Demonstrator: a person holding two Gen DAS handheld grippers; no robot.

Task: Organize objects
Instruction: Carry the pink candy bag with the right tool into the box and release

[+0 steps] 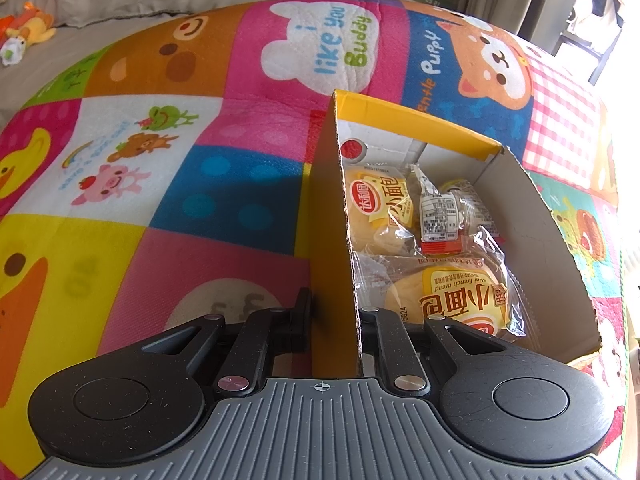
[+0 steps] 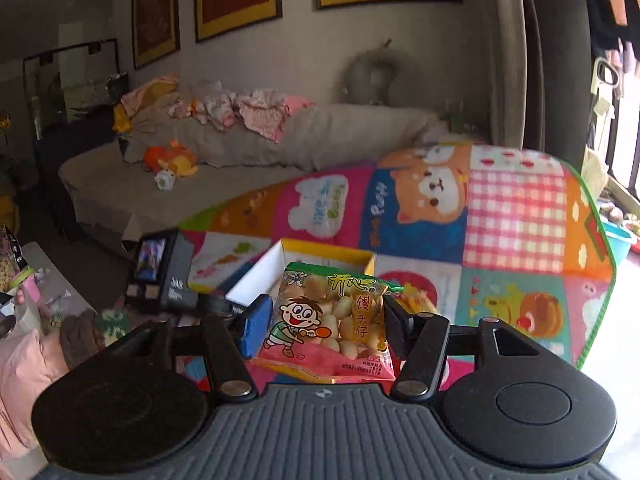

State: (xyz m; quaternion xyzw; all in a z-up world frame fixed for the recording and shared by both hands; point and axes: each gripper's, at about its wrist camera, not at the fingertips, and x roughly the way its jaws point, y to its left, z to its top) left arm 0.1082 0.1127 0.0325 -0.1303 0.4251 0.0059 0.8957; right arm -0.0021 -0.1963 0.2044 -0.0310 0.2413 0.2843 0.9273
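Observation:
An open yellow-and-white cardboard box (image 1: pixel 420 116) stands on a patchwork cartoon mat (image 1: pixel 160 160). It holds clear-wrapped bread packets (image 1: pixel 376 204) (image 1: pixel 452 296) and a third wrapped packet (image 1: pixel 440 216). My left gripper (image 1: pixel 336 312) is shut on the box's near left wall, one finger outside and one inside. In the right wrist view my right gripper (image 2: pixel 326 316) is shut on a pink-and-green snack bag (image 2: pixel 332 320) with a cartoon boy on it. The bag hangs above the mat, in front of the box (image 2: pixel 320 250).
The left gripper's black body (image 2: pixel 168 276) sits at the box's left side. A beige sofa (image 2: pixel 240 152) with clothes and an orange plush toy (image 2: pixel 172 160) lies behind the mat. A low table with clutter (image 2: pixel 36 292) is at the far left. Curtains and a window are on the right.

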